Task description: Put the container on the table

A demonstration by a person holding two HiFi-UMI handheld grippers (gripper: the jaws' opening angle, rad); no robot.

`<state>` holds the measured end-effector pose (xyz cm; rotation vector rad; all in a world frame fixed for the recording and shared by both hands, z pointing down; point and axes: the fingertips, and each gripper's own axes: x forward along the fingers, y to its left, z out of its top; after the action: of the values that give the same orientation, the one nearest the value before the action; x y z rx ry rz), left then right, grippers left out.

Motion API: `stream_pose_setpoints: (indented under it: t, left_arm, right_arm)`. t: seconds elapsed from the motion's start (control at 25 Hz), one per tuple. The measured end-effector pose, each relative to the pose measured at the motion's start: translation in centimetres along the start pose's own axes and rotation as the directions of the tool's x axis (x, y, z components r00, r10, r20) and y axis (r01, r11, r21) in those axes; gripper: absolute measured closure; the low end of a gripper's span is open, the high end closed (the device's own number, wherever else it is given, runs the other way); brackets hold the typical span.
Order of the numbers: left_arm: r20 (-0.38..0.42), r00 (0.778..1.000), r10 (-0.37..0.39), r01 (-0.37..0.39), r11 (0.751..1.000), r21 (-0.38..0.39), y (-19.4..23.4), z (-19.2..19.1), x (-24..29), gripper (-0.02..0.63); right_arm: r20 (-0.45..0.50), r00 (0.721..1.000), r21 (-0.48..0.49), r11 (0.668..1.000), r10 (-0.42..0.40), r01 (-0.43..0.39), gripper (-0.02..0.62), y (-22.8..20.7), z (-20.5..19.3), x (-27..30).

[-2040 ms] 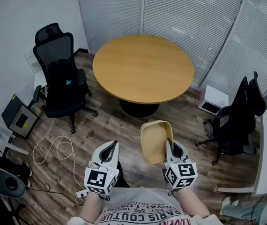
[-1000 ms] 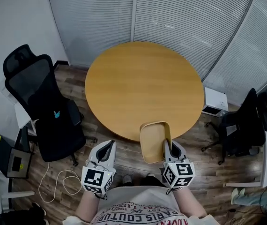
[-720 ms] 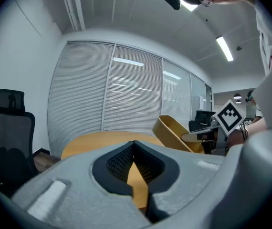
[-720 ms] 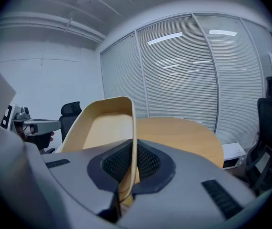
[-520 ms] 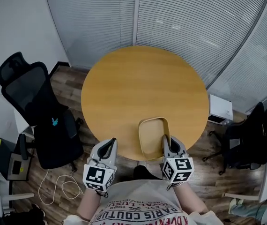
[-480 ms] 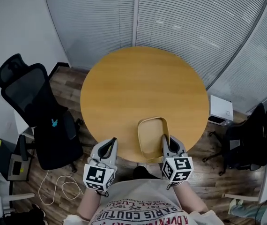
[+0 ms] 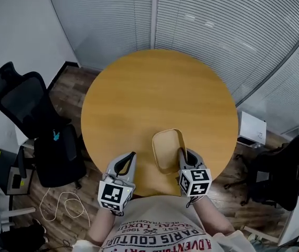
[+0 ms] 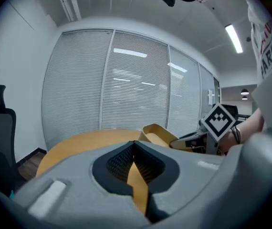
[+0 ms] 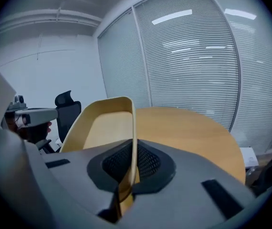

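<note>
At lower centre the container (image 7: 166,150) is clamped by its right wall in the right gripper (image 7: 183,153), brought from above floor (image 7: 70,85) to above the table (image 7: 155,93); the left gripper (image 7: 127,159) is closed.

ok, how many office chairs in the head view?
2: left chair off the left side of the table, right chair at its lower right. More may be hidden off-frame.
</note>
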<state>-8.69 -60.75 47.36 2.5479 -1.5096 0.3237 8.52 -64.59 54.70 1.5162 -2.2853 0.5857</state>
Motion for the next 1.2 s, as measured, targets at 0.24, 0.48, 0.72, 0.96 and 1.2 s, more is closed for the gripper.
stream_pose_setpoints:
  t: [0.24, 0.48, 0.72, 0.96, 1.2]
  left_arm:
    - [-0.028, 1.000, 0.002, -0.002, 1.000, -0.019, 1.3, -1.2, 3.4, 0.600]
    - [-0.048, 0.999, 0.015, -0.018, 0.998, -0.053, 3.2, -2.5, 5.4, 0.600]
    - [-0.102, 0.995, 0.008, -0.017, 0.995, -0.095, 3.9, -4.4, 6.0, 0.600]
    - [-0.110, 0.994, 0.006, -0.017, 0.995, -0.101, 4.6, -4.6, 6.3, 0.600]
    - [-0.112, 0.994, 0.001, -0.012, 0.996, -0.093, 4.2, -4.3, 6.4, 0.600]
  right_arm:
    - [-0.141, 0.990, 0.001, 1.000, 0.018, -0.018, 0.583, -2.3, -3.8, 5.9]
    - [-0.269, 0.963, -0.020, 1.000, 0.017, -0.023, 0.583, -3.0, -7.9, 11.3]
    - [-0.348, 0.937, -0.001, 1.000, 0.008, -0.009, 0.583, -3.7, -10.8, 13.6]
    - [-0.373, 0.928, 0.016, 1.000, -0.012, 0.020, 0.583, -4.1, -11.8, 15.0]
    - [-0.386, 0.922, 0.011, 0.999, -0.038, 0.046, 0.583, -4.7, -12.4, 15.3]
